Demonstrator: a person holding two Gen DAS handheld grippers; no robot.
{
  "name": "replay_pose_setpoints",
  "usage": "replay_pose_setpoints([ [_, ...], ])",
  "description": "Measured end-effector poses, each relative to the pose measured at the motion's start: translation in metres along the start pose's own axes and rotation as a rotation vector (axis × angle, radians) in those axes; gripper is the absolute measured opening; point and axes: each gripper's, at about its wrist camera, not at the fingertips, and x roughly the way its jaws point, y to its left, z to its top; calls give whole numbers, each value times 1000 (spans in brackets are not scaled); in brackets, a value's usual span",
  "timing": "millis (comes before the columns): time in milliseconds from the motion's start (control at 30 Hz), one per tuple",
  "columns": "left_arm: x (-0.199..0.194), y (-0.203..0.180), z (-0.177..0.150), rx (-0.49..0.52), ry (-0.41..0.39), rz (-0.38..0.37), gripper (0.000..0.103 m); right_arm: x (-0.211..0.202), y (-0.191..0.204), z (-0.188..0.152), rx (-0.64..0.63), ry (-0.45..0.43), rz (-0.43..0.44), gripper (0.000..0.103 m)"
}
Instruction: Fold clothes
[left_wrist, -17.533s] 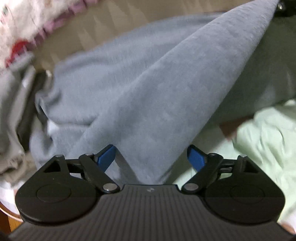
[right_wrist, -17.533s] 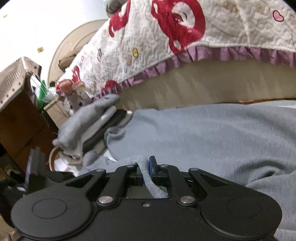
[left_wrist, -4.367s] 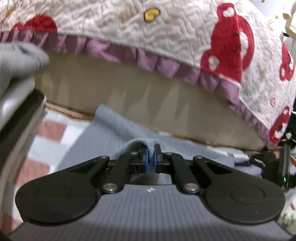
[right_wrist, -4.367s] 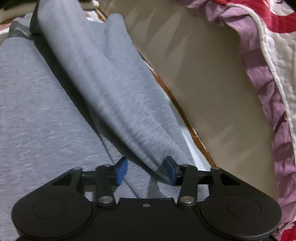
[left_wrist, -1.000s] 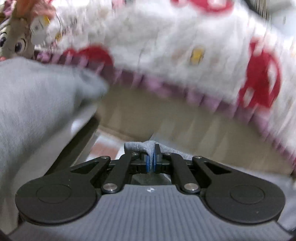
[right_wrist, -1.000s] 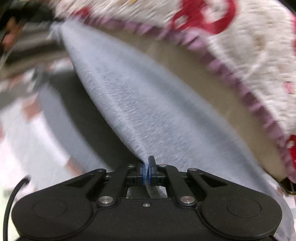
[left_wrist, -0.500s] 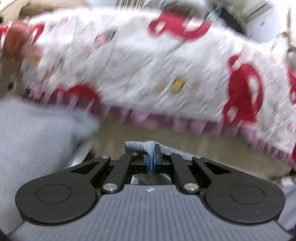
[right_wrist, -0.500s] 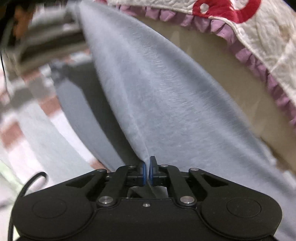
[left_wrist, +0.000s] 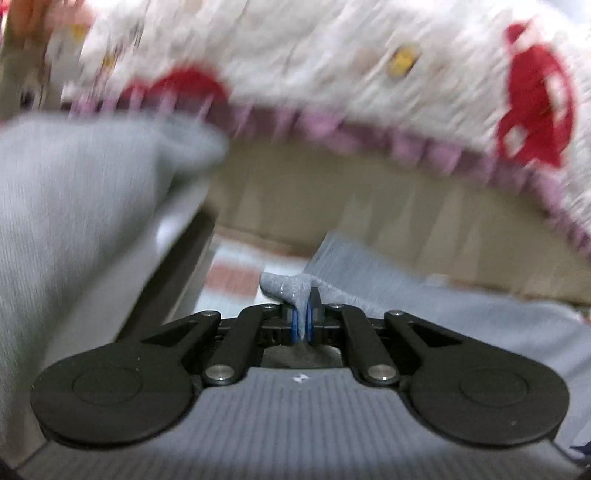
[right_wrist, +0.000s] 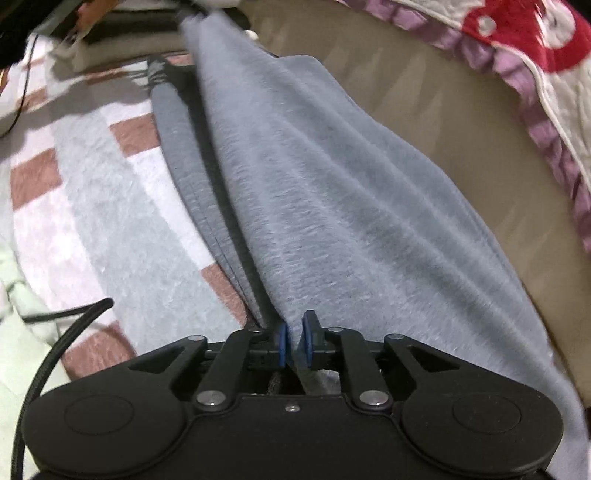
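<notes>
- The grey garment (right_wrist: 332, 192) runs from upper left to lower centre of the right view; soft, limp fleece, best held at edges.
- Left gripper (left_wrist: 306, 320) is clamped on a bunched corner.
- Right gripper (right_wrist: 293, 341) pinches its edge.
- Checked blanket (right_wrist: 85, 206) lies beneath, at left.

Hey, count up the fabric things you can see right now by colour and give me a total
Grey-blue garment held by left gripper and right gripper: 1
Light grey folded clothes: 1
White quilt with red prints and purple frill: 1
Checked blanket, pale with brown squares: 1
Pale green cloth: 1
Total: 5
</notes>
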Motion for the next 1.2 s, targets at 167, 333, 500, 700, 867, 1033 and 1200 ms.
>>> replay_pose_setpoints([
  [167,-7,-11,8,20,-77,-66,4,7,-8,5,84,-7,0,45],
  [333,5,19,-3,-91,24,-53,4,11,-33,15,252,-64,96,9],
  [500,42,49,-30,-184,326,45,5,11,-19,18,178,-89,117,8],
  [700,57,39,-46,-72,466,170,15,18,6,7,12,-80,70,14],
  [867,52,51,-44,-134,460,185,27,12,3,9,55,-72,94,20],
  [1033,37,51,-37,-168,463,173,28,12,0,11,72,-63,167,47],
  [1200,11,56,-35,-253,462,121,39,20,1,15,76,-51,221,51],
])
